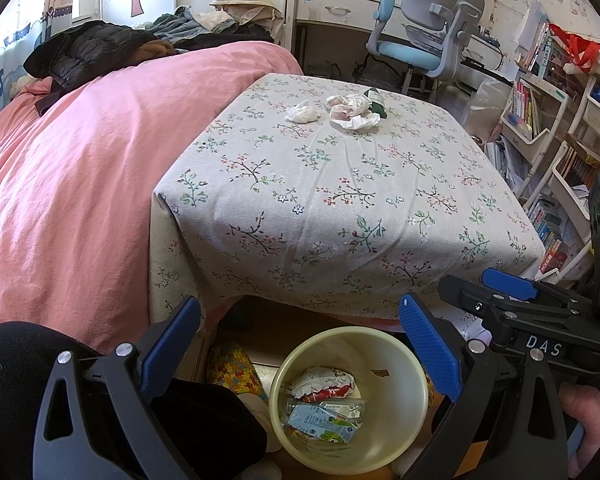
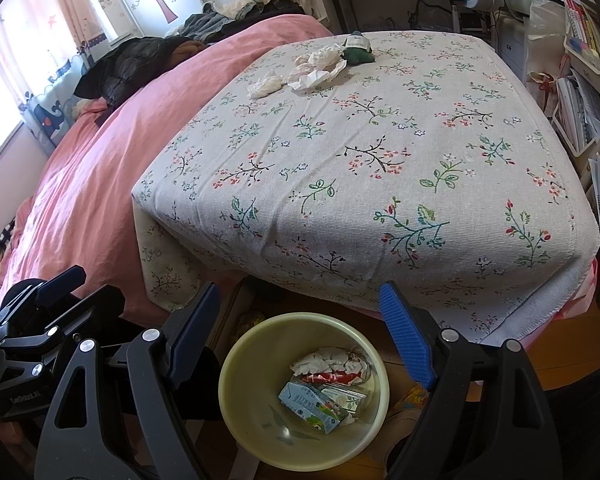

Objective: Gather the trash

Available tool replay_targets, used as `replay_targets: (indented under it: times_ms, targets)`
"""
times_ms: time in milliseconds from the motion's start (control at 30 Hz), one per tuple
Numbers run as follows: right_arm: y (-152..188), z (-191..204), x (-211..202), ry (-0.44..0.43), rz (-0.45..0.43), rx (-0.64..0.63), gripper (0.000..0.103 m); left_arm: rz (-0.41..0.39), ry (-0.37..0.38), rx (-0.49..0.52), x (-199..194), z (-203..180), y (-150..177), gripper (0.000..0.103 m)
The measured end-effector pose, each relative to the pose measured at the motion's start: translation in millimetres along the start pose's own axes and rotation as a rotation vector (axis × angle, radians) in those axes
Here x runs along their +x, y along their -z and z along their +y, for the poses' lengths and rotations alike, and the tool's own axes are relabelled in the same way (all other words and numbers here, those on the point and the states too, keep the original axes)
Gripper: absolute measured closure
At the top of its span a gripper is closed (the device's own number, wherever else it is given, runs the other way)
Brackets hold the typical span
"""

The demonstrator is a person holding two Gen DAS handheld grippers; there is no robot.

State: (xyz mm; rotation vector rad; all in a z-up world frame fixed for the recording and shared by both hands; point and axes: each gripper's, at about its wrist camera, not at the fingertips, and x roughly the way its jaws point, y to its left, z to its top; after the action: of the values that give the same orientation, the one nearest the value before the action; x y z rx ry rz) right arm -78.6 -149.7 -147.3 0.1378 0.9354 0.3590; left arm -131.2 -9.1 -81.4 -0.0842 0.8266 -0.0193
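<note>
A cream trash bin stands on the floor under the near edge of the floral-cloth table. It holds a blue carton, a red wrapper and crumpled paper. On the far side of the table lie crumpled tissues, crumpled paper and a dark green packet. My left gripper is open and empty above the bin. My right gripper is open and empty above the bin too.
A pink bed with dark clothes lies left of the table. A blue-grey desk chair and a desk stand behind it. White shelves of books stand on the right. A patterned slipper lies beside the bin.
</note>
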Motion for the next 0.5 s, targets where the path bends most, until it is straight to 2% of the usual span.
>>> replay_targets:
  times_ms: [367,500]
  targets:
    - [-2,-1,1,-0.015,0.0,0.011,0.024,-0.001,0.006,-0.005,1,2,-2,0.008]
    - [-11,0,0,-0.024,-0.01,0.012,0.024,-0.043,0.005,-0.038,-4,13,-15,0.008]
